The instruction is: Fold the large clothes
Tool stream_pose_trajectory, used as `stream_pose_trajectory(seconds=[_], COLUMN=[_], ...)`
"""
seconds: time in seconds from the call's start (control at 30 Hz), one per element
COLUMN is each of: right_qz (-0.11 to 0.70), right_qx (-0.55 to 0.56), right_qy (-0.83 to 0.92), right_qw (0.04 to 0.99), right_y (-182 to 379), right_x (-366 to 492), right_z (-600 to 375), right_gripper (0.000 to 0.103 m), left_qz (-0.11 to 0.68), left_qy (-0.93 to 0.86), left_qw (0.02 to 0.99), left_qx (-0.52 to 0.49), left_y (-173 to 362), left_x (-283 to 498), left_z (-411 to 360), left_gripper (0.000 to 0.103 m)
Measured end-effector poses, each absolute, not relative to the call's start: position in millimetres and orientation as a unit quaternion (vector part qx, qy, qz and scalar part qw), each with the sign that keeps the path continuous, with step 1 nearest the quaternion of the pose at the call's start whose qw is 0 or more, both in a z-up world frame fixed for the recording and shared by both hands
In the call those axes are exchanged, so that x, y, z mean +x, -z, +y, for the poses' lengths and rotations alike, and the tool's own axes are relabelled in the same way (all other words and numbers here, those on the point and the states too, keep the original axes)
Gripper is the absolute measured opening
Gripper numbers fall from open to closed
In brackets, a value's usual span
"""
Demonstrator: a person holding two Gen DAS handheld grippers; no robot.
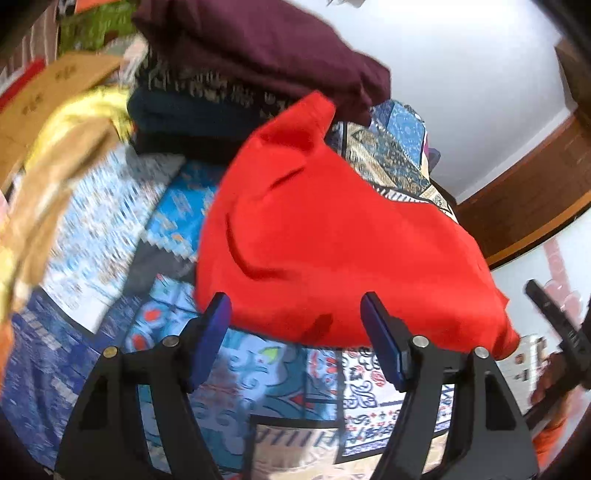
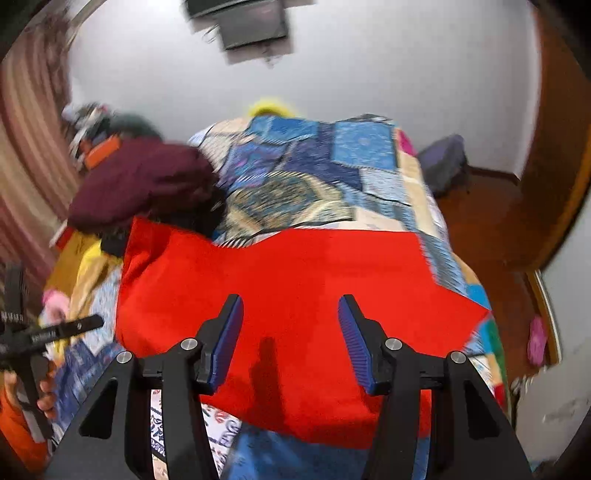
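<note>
Red garment (image 2: pixel 295 295) on quilt (image 2: pixel 332 177) (jaws apart).

I see a blue patchwork bedspread (image 2: pixel 332 177) filling mid-frame, a dark screen (image 2: pixel 255 26) on the white wall at top. A cardboard box (image 1: pixel 55 88) sits upper left in my left view.

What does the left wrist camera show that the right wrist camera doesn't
Only the left wrist view shows the cardboard box. Only the right wrist view shows the wall-mounted TV and striped curtain. Both share the red garment lying on the patchwork bedspread, the maroon garment and open grippers, left and right.
</note>
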State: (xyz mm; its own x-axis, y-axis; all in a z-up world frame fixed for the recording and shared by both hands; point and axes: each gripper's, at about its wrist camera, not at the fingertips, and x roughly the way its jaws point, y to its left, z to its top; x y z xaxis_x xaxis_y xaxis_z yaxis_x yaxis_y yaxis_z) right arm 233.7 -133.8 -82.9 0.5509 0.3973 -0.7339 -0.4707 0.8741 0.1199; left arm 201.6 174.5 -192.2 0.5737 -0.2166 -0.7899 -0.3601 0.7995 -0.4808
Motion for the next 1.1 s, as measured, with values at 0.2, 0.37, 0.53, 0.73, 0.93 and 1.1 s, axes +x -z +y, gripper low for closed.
stream_pose_trajectory(seconds=[0.2,0.37,0.53,0.73,0.93,1.1], right_qz=[0.433,0.455,0.466,0.464,0.465,0.463], right_qx=[-0.108,-0.074,-0.066,-0.074,-0.073,-0.071], right_qy=[-0.271,-0.279,-0.289,-0.293,-0.295,-0.297], right_qw=[0.853,0.842,0.834,0.833,0.832,0.832], right_y=[119,132,137,141,143,143], right_x=[236,245,247,246,246,246], right_z=[-99,-105,-105,-103,-102,-102], right_gripper=[0.053,0.069,0.072,0.073,0.073,0.073], left_qz=[0.481,0.48,0.479,0.474,0.492,0.511], left_qy=[-0.002,0.024,0.035,0.021,-0.027,-0.016], left_qw=[0.773,0.726,0.671,0.686,0.704,0.688], left_qx=[-0.414,-0.492,-0.564,-0.552,-0.511,-0.514], left_y=[225,252,284,289,287,287], left_x=[211,218,223,239,253,234], left_z=[185,194,197,198,206,219], left_gripper=[0.071,0.072,0.079,0.091,0.092,0.092])
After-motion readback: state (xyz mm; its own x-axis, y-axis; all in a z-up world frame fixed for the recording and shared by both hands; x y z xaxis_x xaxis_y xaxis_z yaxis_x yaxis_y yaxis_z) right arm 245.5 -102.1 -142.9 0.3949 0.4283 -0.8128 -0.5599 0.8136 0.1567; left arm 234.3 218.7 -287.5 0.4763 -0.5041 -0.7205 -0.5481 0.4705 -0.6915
